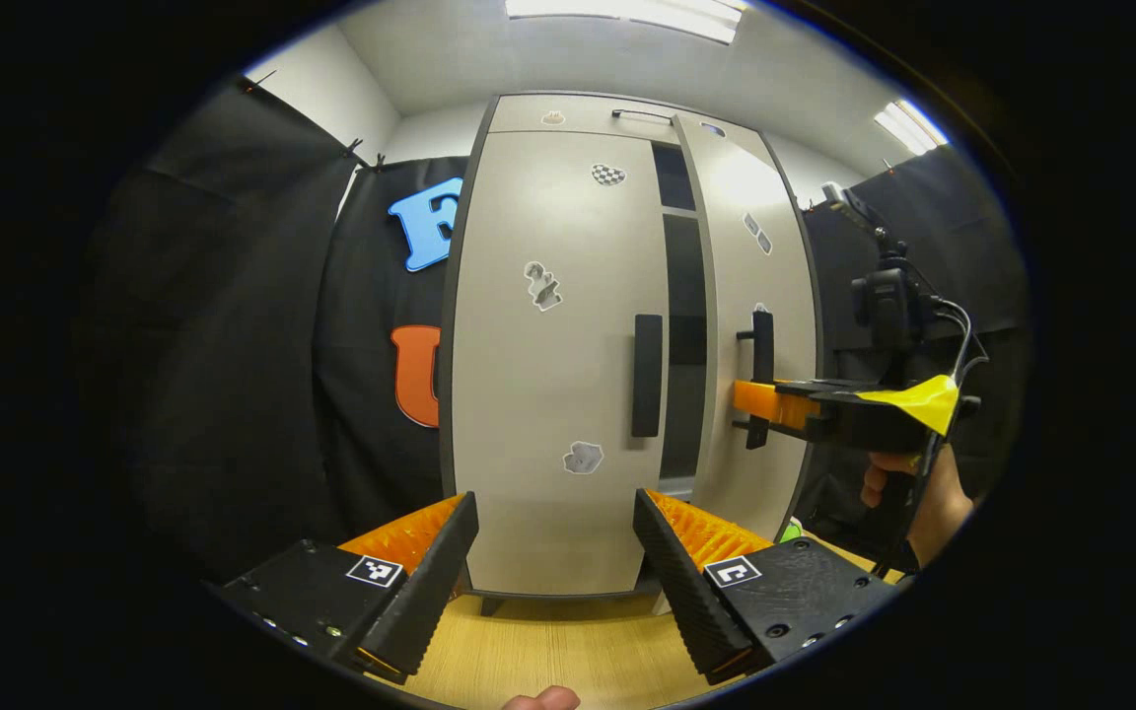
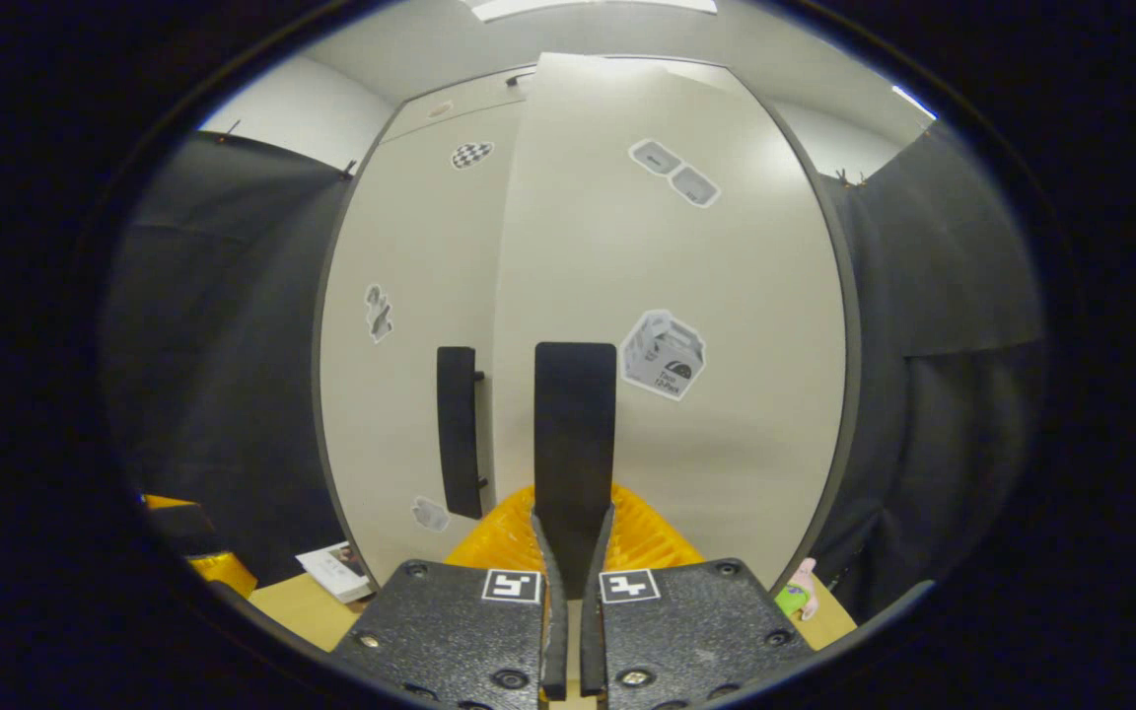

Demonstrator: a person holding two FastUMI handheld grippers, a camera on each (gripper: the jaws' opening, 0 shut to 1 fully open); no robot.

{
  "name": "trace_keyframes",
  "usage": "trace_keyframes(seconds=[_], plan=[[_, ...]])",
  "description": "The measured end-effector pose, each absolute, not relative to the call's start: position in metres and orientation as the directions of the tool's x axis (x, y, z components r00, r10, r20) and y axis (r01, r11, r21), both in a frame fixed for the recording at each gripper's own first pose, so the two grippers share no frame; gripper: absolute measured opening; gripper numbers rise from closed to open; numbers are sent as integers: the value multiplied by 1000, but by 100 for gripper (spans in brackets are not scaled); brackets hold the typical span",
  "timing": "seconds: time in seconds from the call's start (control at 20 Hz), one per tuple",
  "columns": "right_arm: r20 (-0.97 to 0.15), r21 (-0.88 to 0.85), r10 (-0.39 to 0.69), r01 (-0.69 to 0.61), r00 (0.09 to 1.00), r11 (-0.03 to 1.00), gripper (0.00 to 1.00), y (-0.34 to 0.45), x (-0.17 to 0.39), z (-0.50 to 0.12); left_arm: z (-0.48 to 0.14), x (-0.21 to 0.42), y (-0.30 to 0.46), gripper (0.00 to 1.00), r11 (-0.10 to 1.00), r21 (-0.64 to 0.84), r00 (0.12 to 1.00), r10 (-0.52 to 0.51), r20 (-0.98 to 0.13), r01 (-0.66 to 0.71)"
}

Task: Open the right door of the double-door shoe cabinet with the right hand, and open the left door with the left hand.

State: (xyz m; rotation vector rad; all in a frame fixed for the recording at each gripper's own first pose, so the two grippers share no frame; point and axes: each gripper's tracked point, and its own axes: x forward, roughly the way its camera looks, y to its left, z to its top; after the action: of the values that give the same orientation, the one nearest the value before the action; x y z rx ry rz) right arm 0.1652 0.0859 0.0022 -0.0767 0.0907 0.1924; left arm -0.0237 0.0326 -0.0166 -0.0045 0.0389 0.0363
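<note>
the right gripper [image 2: 573, 532] is clamped on the black vertical bar handle [image 2: 574, 434] of the pale grey right door [image 2: 726, 296], swung ajar from the tall shoe cabinet [image 1: 529, 552]. the left gripper [image 1: 556, 552], fingers apart, is held clear before the closed left door [image 1: 548, 375], near its black handle [image 1: 647, 375].

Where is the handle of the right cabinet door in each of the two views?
Left gripper view: right handle, right of centre, with the right tongs at it.
Right gripper view: centre, clamped between the tongs.
Shared landmark: checkered sticker on the left door.
</note>
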Motion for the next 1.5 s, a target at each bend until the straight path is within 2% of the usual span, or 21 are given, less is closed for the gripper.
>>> trace_keyframes(seconds=[0.65,1.2,1.5], plan=[[-90,-78,237,-244,967,967,8,60,136,7,-15,-13,6,95,1000,-2,999,7,-34,-7],[-91,-101,156,-165,984,981,7,33,129,10,-11,-12,-37,95,998,5,997,-70,-22,70],[-86,-110,122,-131,989,985,7,24,132,11,-14,-11,-40,95,998,2,997,-68,-29,68]])
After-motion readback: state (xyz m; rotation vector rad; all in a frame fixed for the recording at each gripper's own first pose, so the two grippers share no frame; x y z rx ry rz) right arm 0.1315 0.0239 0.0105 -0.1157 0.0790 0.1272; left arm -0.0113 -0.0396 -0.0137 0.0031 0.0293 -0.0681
